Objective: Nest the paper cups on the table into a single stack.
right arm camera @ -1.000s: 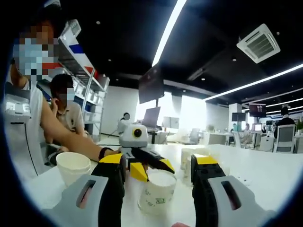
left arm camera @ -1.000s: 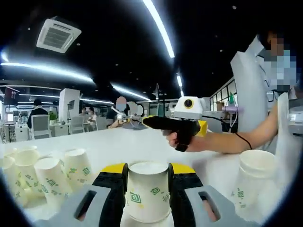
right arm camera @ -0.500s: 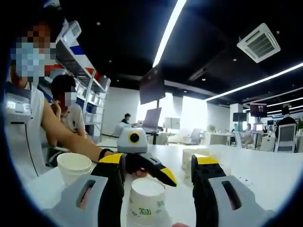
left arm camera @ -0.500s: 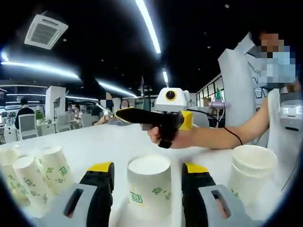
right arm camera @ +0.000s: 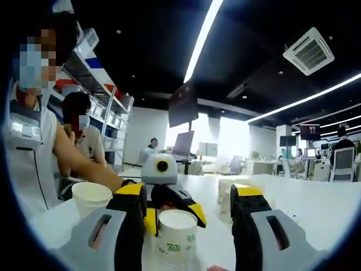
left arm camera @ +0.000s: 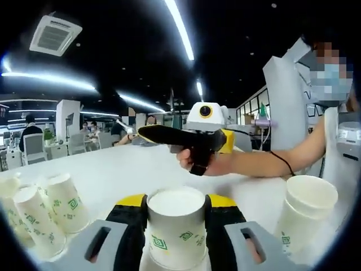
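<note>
A white paper cup with green marks stands upright between my left gripper's yellow-tipped jaws, which press on both its sides. A second cup's rim peeks out beneath it. In the right gripper view the same cup sits low in the wide gap of my right gripper, which is open and apart from it. The left gripper reaches in behind that cup. A person's hand holds the right gripper beyond the cup in the left gripper view.
Several loose cups stand grouped at the left of the white table; a short stack stands at the right. In the right gripper view that stack is at the left, and more cups stand further back.
Half a second ago my left jaws stood apart around the cup; now they have closed on it. The right gripper stays open and has barely moved.
</note>
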